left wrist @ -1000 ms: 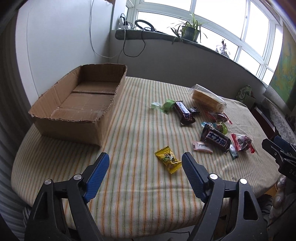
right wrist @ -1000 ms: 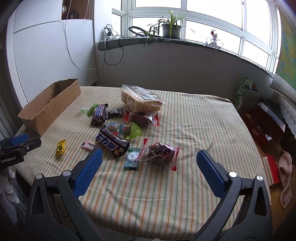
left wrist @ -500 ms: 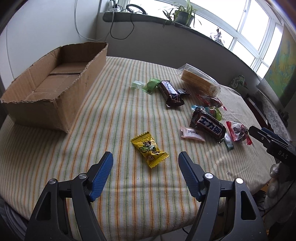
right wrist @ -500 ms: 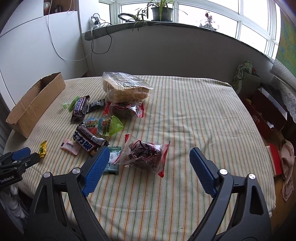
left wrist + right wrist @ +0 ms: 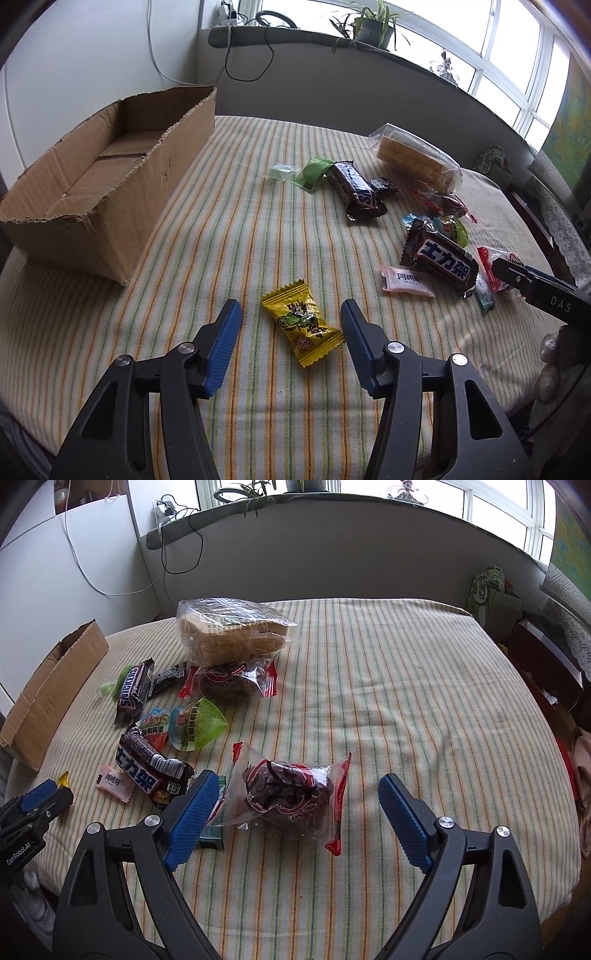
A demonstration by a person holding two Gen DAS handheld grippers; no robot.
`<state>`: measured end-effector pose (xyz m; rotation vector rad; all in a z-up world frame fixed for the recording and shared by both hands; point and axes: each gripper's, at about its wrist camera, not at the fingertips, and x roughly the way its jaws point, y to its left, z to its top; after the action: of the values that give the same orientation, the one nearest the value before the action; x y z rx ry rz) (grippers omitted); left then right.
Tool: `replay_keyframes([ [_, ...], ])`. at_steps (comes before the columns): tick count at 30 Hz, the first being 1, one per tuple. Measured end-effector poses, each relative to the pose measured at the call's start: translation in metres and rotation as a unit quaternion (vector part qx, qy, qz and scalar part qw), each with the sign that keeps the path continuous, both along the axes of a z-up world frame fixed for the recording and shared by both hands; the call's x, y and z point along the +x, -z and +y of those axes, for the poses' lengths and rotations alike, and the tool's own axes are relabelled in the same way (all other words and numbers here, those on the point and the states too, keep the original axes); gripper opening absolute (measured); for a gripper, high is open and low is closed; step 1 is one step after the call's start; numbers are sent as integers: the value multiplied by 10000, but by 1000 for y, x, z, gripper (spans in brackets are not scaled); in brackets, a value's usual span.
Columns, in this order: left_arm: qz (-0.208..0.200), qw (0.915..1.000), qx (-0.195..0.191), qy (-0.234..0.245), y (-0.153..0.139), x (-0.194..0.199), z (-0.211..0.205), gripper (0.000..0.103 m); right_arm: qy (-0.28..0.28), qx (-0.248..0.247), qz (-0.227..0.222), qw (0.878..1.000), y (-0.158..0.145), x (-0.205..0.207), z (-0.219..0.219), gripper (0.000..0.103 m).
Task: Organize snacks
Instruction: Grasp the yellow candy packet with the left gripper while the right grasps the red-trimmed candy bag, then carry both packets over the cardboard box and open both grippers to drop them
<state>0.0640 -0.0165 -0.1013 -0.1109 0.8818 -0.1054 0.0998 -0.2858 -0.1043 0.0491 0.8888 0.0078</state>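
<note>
Our left gripper was closing around the yellow candy, pads not touching. Our right gripper gaped around the red-edged pastry bag. Both lay on the striped tablecloth; cardboard box left, windowsill beyond.

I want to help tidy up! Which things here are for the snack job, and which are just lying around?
For the job:
- yellow candy
- clear red-edged bag
- chocolate bars
- bread bag
- pink candy
- cardboard box

Just lying around:
- plant
- cables
- striped cloth
</note>
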Motion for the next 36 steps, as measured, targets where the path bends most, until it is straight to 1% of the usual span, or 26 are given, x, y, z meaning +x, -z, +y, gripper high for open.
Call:
replay_keyframes([
  [1, -11, 10000, 36, -27, 0, 0, 1, 46, -10, -30, 10, 10000, 1, 0, 1, 84],
  [2, -18, 10000, 51, -49, 0, 0, 1, 45, -29, -23, 40, 10000, 2, 1, 1, 79],
  [3, -25, 10000, 54, -74, 0, 0, 3, 41, -43, 9, 75, 10000, 3, 1, 2, 77],
  [5, -34, 9999, 54, -100, 0, -1, 5, 37, -50, 39, 137, 9999, 6, 3, 2, 67],
  [6, -38, 9999, 69, -105, 1, 0, 6, 35, -32, 16, 153, 9999, 7, 3, 2, 65],
  [11, -47, 9999, 27, -147, 0, -2, 11, 25, -16, 100, 123, 9999, 6, 1, -1, 62],
  [18, -78, 9999, -30, -114, 0, -2, 13, 25, 79, 101, 21, 9999, -2, -3, -4, 61],
  [24, -150, 9997, -86, -145, -5, -3, 17, 24, 53, -5, -163, 9999, -14, -8, 0, 61],
  [31, -145, 9996, -123, -194, -5, -3, 24, 22, 5, -23, -296, 9996, -24, -9, 7, 60],
  [36, -219, 9993, -181, -227, -10, -4, 29, 22, -64, -18, -380, 9993, -32, -12, 13, 60],
])
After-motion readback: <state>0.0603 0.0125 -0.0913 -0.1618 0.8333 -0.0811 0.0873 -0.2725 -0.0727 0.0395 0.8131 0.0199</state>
